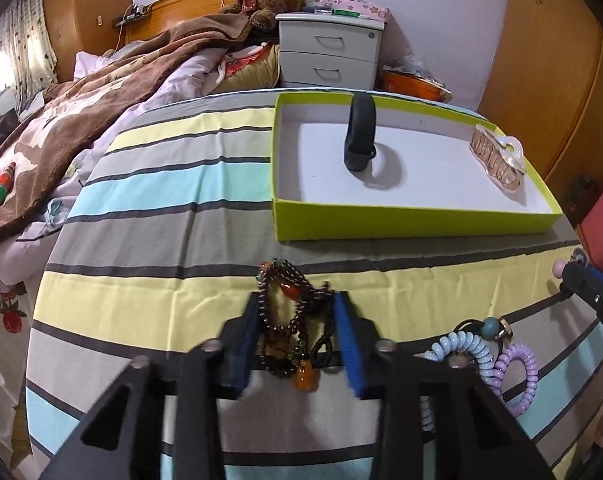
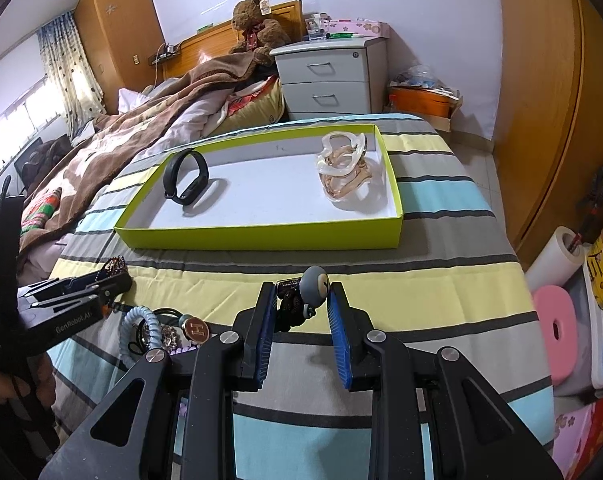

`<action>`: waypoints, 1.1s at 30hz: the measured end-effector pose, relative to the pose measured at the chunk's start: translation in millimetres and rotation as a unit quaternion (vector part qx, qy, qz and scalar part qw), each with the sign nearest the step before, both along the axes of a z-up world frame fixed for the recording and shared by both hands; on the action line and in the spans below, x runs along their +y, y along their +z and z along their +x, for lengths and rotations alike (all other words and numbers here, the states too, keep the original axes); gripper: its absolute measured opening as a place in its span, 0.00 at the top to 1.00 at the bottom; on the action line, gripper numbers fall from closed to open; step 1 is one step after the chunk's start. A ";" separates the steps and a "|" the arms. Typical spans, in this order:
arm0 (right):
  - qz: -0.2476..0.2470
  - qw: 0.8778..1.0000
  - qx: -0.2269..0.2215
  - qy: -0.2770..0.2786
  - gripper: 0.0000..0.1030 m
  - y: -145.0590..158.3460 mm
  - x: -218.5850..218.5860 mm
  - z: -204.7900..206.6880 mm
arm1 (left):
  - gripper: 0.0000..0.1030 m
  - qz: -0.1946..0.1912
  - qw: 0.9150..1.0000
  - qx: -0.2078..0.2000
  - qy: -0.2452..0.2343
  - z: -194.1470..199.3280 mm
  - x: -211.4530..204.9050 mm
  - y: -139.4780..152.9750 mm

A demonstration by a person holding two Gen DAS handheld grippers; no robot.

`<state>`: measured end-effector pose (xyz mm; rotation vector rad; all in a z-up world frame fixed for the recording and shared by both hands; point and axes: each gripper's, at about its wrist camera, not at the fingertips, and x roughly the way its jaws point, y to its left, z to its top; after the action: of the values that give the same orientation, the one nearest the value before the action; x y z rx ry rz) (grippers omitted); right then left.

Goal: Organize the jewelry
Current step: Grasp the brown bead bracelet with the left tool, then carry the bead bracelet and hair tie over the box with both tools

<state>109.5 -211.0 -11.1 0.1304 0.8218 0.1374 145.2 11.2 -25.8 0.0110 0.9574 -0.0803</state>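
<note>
A green-walled tray [image 1: 413, 226] [image 2: 261, 236] with a white floor sits on the striped cloth. In it stand a black wristband [image 1: 359, 140] [image 2: 185, 180] and a clear amber hair clip [image 1: 497, 156] [image 2: 343, 166]. My left gripper [image 1: 295, 300] is closed around a dark bead bracelet with orange beads [image 1: 285, 320], which lies bunched between the blue pads. My right gripper [image 2: 301, 292] is closed around a hair tie with a grey ball charm [image 2: 313, 284]. The left gripper also shows in the right wrist view [image 2: 105, 280].
Coiled hair ties, pale blue [image 1: 461, 350] [image 2: 141, 324] and lilac [image 1: 517, 376], lie with a round "H" charm [image 2: 197, 328] on the cloth. A bed with a brown blanket [image 1: 81, 120] is left, a grey nightstand [image 1: 329, 52] behind. Boxes and a paper roll [image 2: 553, 256] stand right.
</note>
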 end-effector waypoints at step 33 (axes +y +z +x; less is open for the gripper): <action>-0.007 0.999 -0.042 0.018 0.74 44.2 7.9 16.7 | 0.80 -0.052 0.997 -0.062 -0.014 9.3 2.0 60.9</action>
<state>126.1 -203.1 33.1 0.0951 0.7416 0.1697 154.5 13.1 35.1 -0.0663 0.8286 -0.1532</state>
